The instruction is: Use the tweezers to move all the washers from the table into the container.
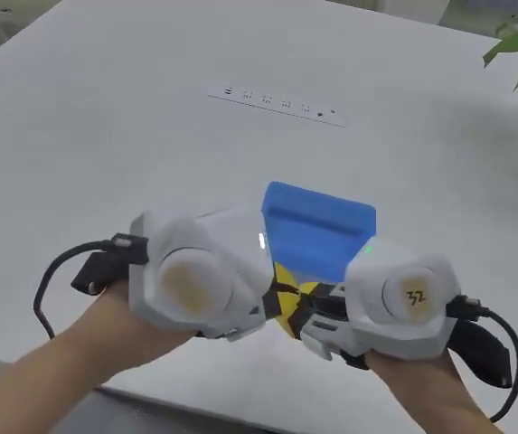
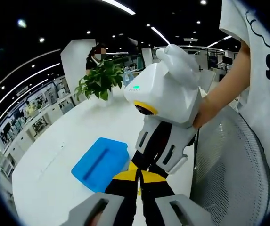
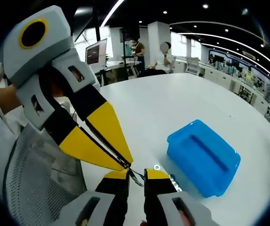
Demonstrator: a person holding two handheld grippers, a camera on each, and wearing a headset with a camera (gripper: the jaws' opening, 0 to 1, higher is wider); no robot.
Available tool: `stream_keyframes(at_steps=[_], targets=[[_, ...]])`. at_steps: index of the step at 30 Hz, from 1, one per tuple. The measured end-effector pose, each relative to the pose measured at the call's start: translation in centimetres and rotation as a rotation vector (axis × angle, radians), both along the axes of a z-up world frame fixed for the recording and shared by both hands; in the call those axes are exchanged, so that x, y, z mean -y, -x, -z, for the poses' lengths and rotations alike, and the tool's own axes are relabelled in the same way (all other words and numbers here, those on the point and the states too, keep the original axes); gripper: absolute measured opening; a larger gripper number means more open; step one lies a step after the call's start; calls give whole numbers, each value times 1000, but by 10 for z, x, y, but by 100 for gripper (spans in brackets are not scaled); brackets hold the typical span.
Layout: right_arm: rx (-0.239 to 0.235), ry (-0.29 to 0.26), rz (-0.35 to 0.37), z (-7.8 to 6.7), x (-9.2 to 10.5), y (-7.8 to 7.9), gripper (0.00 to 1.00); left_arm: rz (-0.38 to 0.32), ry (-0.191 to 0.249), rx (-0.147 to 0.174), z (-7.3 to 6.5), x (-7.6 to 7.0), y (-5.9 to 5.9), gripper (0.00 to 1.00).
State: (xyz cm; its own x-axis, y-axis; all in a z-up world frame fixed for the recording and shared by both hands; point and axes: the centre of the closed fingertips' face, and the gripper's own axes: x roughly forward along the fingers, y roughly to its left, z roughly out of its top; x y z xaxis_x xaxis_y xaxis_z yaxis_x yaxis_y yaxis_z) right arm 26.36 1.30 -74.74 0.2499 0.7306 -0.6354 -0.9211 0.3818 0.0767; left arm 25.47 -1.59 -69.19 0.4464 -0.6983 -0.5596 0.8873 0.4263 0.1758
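Thin metal tweezers (image 3: 136,178), pinched by the left tool (image 3: 127,164), are offered between the right tool's (image 3: 137,174) narrow-parted jaws, likely for regripping; silvery washers (image 3: 159,167) lie beside the blue plastic container (image 3: 203,157).

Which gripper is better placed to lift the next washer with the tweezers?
Left, probably: the left gripper looks shut on the tweezers, whose tip hangs near washers beside the blue container; the right gripper is open.

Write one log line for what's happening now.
left gripper: shut on tweezers | right gripper: open | container: blue, on table
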Motion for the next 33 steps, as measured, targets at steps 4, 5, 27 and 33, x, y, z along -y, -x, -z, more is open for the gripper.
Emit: stream_keyframes(at_steps=[4, 5, 27, 33], targets=[[16, 4, 1, 0, -2, -3, 5, -152, 93, -22, -3, -9, -8, 0], [17, 4, 3, 0, -2, -4, 5, -196, 114, -38, -2, -14, -8, 0], [-37, -13, 98, 12, -15, -50, 5, -701, 62, -35, 32, -126, 21, 36], [-32, 31, 83, 25, -17, -52, 5, -733, 25, -61, 47, -128, 18, 45]])
